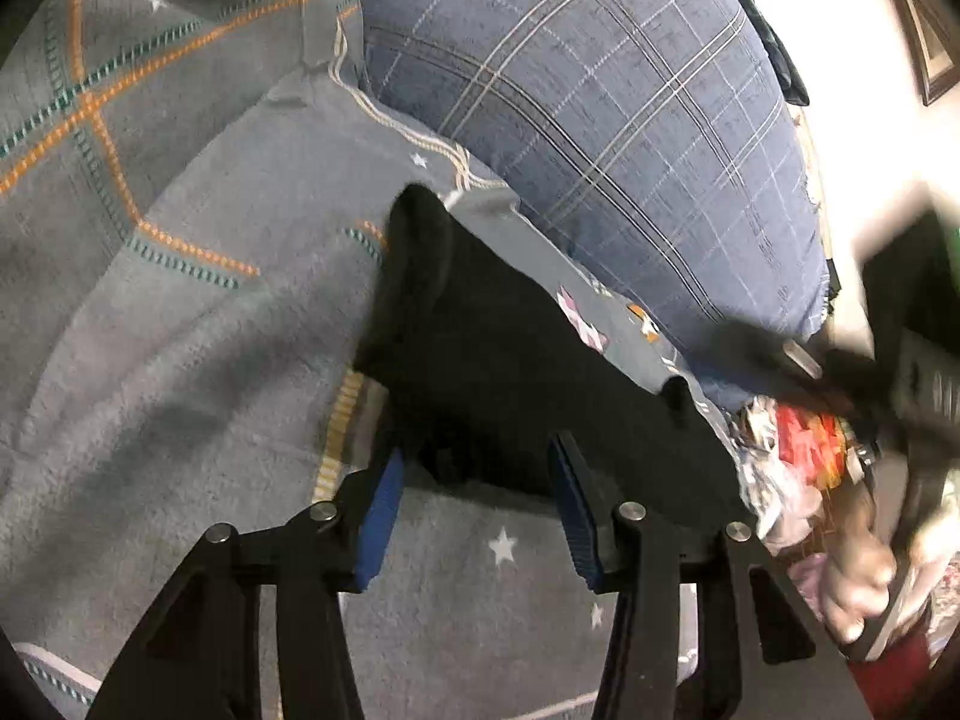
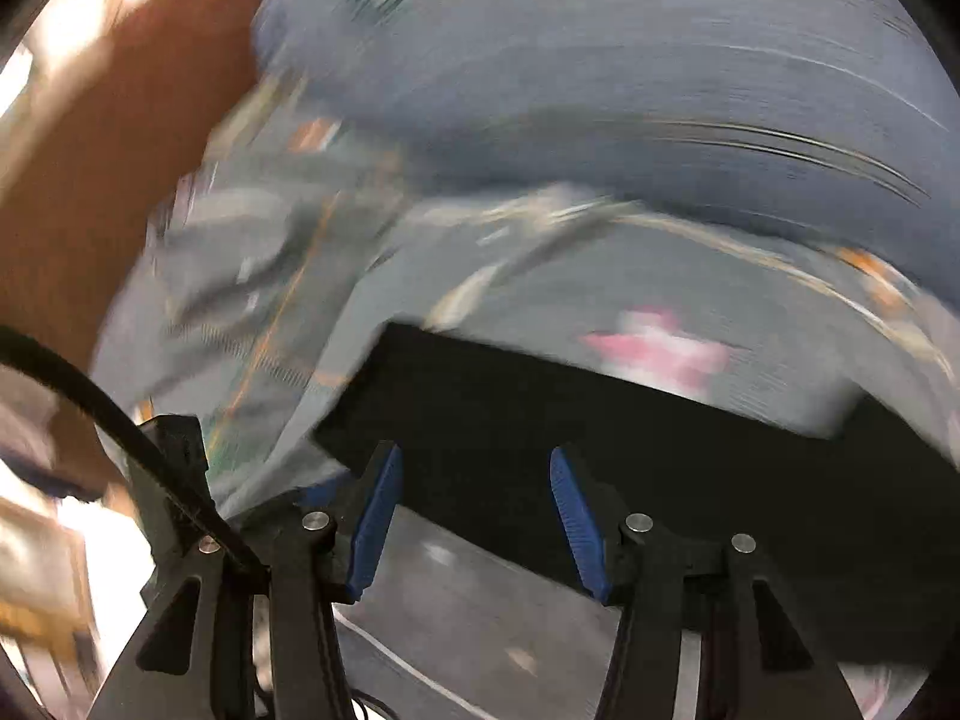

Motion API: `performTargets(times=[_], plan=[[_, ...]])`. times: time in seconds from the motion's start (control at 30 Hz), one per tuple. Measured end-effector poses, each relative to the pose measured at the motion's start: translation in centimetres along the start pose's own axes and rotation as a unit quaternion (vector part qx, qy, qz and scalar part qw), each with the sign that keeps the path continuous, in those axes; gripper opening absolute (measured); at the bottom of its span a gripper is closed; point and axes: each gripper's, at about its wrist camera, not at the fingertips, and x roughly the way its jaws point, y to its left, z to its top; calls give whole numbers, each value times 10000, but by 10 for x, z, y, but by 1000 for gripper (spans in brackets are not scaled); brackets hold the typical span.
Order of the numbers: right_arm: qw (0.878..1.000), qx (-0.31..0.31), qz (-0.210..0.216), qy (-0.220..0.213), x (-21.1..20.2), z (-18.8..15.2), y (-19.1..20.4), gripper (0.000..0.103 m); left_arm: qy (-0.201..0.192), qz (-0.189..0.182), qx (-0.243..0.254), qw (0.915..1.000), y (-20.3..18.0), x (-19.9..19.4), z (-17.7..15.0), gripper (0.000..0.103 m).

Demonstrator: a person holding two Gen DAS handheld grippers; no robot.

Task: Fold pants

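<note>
While folding pauses: black pants (image 1: 516,372) lie flat below plaid pillow (image 1: 600,120).
Left gripper (image 1: 474,516): parted, empty, poised at hem.
Right gripper (image 2: 474,516): parted, empty, likely repositioning.

You're in a home bedroom. A grey star-print blanket (image 1: 198,372) covers the bed, a plaid pillow (image 1: 600,138) beside it. A framed picture (image 1: 927,54) hangs behind.

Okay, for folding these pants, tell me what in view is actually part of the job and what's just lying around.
Part of the job:
black pants, lying on the bed
left gripper, open, nothing between its pads
right gripper, open, empty

Just lying about:
grey star-print blanket under the pants
blue plaid pillow
colourful clutter at the bed's edge
</note>
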Motion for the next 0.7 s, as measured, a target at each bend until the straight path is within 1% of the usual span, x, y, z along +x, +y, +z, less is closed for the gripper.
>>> performTargets(times=[0.03, 0.07, 0.1, 0.13, 0.2, 0.23, 0.27, 0.3, 0.33, 0.4, 0.47, 0.6, 0.67, 0.7], plan=[[9997, -147, -26, 172, 16, 8, 13, 56, 53, -56, -83, 9999, 4, 1, 0, 39], [9983, -375, -130, 418, 38, 19, 32, 56, 102, -87, -125, 9998, 8, -2, -2, 38], [9964, -544, -273, 593, 56, 27, 42, 56, 135, -104, -184, 9997, 12, -4, -2, 38], [9922, -792, -538, 798, 79, 38, 55, 56, 120, -130, -230, 9996, 17, -7, -1, 38], [9847, -1067, -957, 990, 106, 46, 69, 57, 38, -139, -254, 9996, 22, -16, -1, 38], [9801, -1167, -1188, 1081, 119, 47, 72, 50, -16, -155, -272, 9995, 24, -19, 1, 38], [9770, -1184, -1357, 1143, 124, 48, 70, 8, -75, -183, -315, 9993, 27, -22, 3, 38], [9774, -1130, -1327, 1199, 123, 46, 65, 4, -126, -228, -374, 9990, 29, -25, 5, 38], [9813, -990, -1218, 1118, 117, 47, 61, 3, -158, -261, -418, 9987, 31, -26, 7, 38], [9849, -952, -1157, 868, 101, 45, 55, 3, -204, -335, -502, 9980, 33, -25, 11, 38], [9886, -837, -1090, 607, 78, 42, 46, 3, -207, -334, -447, 9982, 31, -22, 13, 38], [9925, -660, -1001, 222, 39, 43, 34, 3, -132, -237, -175, 9995, 15, -6, 16, 38], [9944, -582, -879, 52, 19, 41, 30, 3, -36, -66, -63, 10000, 9, 9, 18, 38], [9947, -560, -862, 3, 13, 39, 28, 3, 22, -4, -39, 10000, 9, 15, 18, 36]])
